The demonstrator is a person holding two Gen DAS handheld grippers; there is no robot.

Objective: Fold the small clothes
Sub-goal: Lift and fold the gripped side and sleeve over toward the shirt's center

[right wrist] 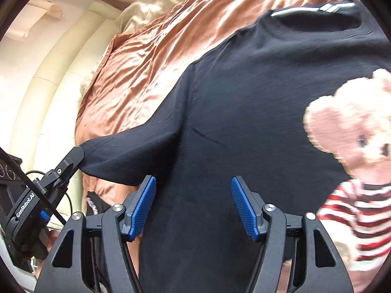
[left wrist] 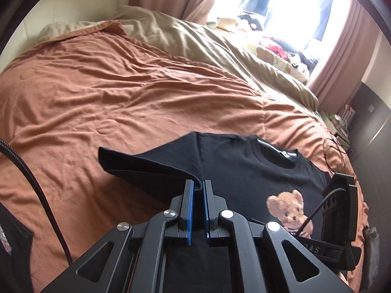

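One black T-shirt point(left wrist: 234, 168) with a single teddy-bear print point(left wrist: 290, 210) lies front up on the bed's orange blanket point(left wrist: 110, 92), its sleeve point(left wrist: 146, 168) lifted off the cover. Of the two grippers, the left gripper point(left wrist: 198, 190) is pinched narrow on that sleeve's hem, while the right gripper point(right wrist: 193, 206) stands wide above the shirt body, holding nothing. A beige duvet point(left wrist: 220, 48) and one pink curtain point(left wrist: 342, 56) lie beyond.

My left hand-held gripper point(left wrist: 198, 190) is showing matte black linkage arms, round silver screws, ribbed blue pads and a braided black cable point(left wrist: 34, 188). My right hand-held gripper point(right wrist: 193, 202) is wearing matching blue pads point(right wrist: 144, 205).
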